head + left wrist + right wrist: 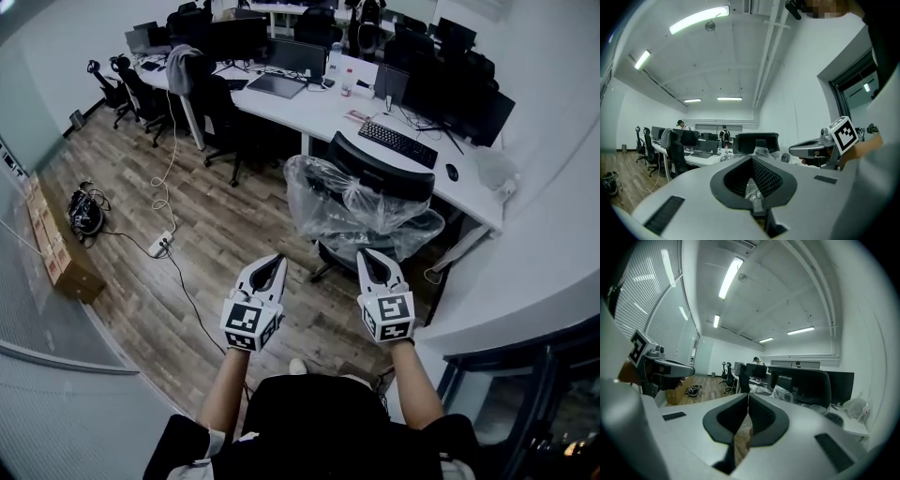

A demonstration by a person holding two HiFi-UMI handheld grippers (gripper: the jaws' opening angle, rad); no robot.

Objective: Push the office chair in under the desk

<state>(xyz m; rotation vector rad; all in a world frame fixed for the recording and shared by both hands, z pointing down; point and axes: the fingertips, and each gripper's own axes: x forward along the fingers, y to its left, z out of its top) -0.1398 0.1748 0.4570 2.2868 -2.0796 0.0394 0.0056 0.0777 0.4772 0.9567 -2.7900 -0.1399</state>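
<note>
A black office chair [380, 178] wrapped in clear plastic stands out from the long white desk [328, 117], its back towards me. My left gripper [273, 261] is shut and empty, held short of the chair's left side. To its right my right gripper [371, 255] is also shut and empty, its tips just before the plastic over the seat. In the left gripper view the chair's backrest [757, 141] rises beyond the closed jaws. The right gripper view shows the same backrest [806, 386] ahead and to the right.
A keyboard [397, 143], a mouse [453, 172] and monitors [469, 103] sit on the desk. More black chairs [220, 108] stand to the left. A power strip with cable [160, 245], a bundle of gear [85, 212] and a cardboard box [58, 248] lie on the wood floor.
</note>
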